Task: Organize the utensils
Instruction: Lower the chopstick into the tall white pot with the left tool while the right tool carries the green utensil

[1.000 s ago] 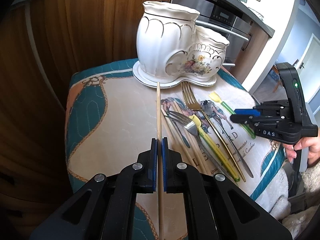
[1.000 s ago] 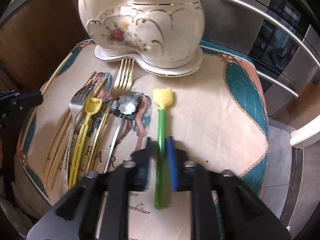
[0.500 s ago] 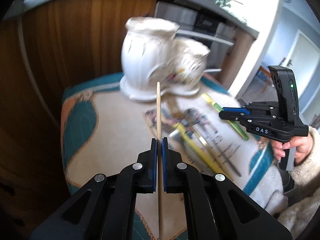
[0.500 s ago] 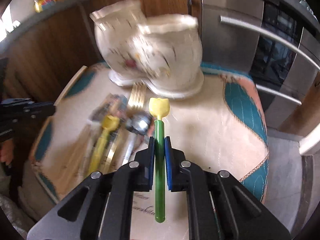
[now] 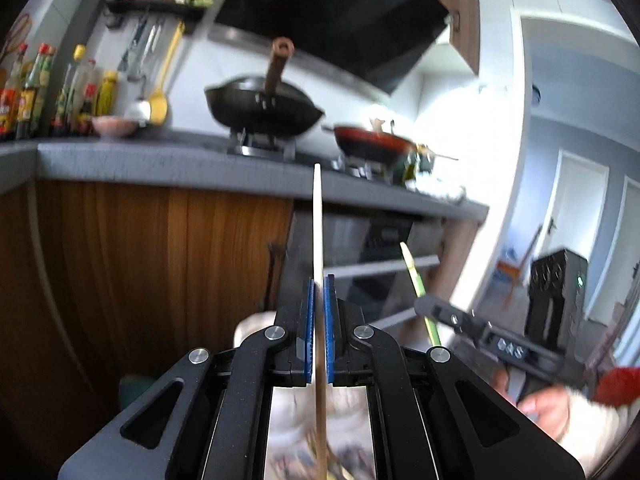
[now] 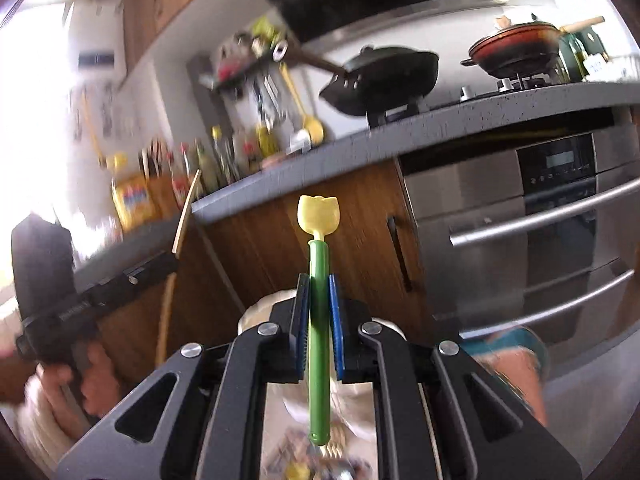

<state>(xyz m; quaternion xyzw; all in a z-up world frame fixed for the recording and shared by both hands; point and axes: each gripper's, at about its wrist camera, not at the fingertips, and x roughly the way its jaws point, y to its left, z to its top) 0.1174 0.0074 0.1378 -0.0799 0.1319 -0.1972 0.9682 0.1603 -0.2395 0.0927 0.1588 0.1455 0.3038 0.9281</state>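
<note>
My left gripper [image 5: 319, 280] is shut on a pale wooden chopstick [image 5: 318, 220], which sticks up and forward past the blue pads. My right gripper [image 6: 319, 280] is shut on a green-handled utensil [image 6: 319, 264] with a yellow tulip-shaped head. Both are raised and point almost level at the kitchen counter. The right gripper [image 5: 424, 306] also shows low on the right of the left wrist view, and the left gripper [image 6: 168, 258] with its chopstick [image 6: 186, 212] on the left of the right wrist view. The white ceramic holder [image 6: 260, 308] is mostly hidden behind the fingers. Blurred utensils, among them a gold fork [image 6: 332, 450], lie below.
A grey counter [image 5: 180, 164] runs ahead with a black wok [image 5: 264, 108], a red pan [image 5: 372, 144] and sauce bottles [image 5: 28, 88]. Wooden cabinet doors [image 5: 140, 260] and a steel oven [image 6: 540, 248] stand below it. A person's hand [image 5: 548, 404] holds the right gripper.
Both grippers rose from the table and tipped up to face the counter. The right gripper shut on the green utensil and lifted it; the left carried the chopstick up.
</note>
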